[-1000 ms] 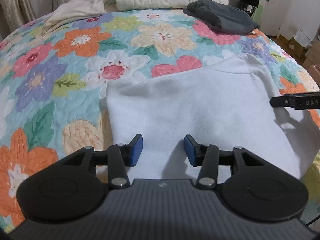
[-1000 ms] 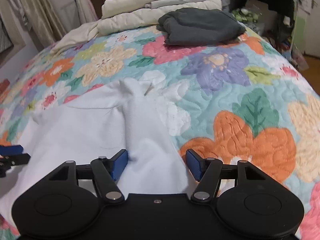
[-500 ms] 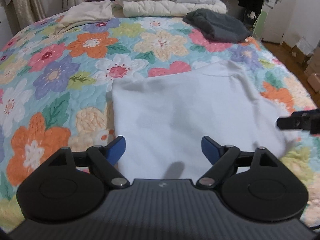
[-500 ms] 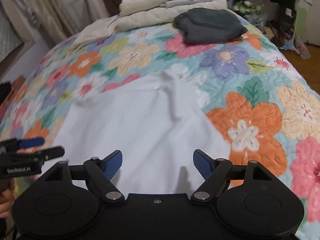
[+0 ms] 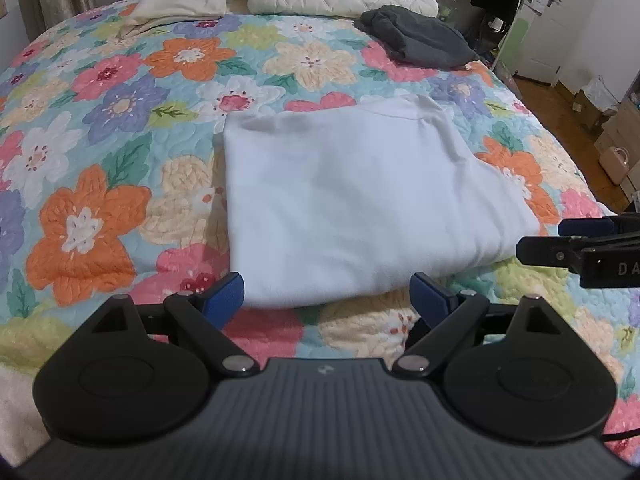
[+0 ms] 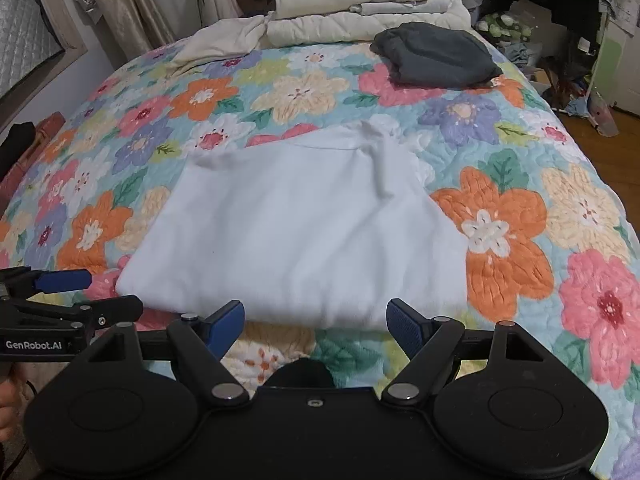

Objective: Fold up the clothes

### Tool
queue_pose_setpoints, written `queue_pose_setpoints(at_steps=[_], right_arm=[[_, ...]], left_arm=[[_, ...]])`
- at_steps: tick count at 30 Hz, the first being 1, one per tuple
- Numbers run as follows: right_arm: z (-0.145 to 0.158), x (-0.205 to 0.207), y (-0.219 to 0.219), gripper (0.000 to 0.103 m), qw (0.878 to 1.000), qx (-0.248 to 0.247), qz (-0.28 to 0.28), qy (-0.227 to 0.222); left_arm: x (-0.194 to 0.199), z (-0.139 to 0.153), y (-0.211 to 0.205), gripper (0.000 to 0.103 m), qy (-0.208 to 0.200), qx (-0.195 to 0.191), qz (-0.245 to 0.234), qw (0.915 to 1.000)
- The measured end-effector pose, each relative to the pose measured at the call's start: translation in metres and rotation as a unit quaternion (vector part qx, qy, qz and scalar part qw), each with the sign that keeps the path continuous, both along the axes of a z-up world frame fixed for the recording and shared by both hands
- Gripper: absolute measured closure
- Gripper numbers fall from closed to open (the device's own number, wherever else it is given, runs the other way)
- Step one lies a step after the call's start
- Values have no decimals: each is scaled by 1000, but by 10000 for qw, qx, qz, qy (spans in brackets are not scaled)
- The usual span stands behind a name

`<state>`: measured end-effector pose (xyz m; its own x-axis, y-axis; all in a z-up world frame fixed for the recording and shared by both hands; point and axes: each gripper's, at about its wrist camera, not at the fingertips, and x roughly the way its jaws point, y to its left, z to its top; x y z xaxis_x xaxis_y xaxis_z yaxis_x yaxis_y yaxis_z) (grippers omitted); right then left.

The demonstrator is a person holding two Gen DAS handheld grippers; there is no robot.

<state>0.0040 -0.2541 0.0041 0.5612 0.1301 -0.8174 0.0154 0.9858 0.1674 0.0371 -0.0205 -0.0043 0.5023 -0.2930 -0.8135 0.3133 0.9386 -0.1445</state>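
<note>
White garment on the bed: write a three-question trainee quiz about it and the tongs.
1. True or false: the left tongs are shut on the white garment.
2. What lies nearest the dark grey garment? A) stacked cream bedding B) a laptop C) a basket
3. Fill in: the right tongs are ___ and hold nothing.

Key: 1 false, both tongs are open, short of the garment's near edge. 2 A. 3 open.

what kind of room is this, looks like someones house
Most likely a lived-in bedroom: a bed under a floral quilt, folded cream bedding stacked at its far end, curtains behind it, and a white garment laid out for folding.
</note>
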Motion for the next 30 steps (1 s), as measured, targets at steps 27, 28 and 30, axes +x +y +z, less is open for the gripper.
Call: queue_pose_setpoints(at_steps=[27,28,30], right_arm=[[1,-10,20,21,9995,-219,199,122],[0,-10,21,21,9995,-220,202,136],[-1,-10,21,21,9994,-216,213,158]], left_arm=[[-14,3,-10,2,273,322,-67,9991],[-14,3,-10,2,283,318,-48,9991],[-12,2,-9,2,305,314,-8,9990]])
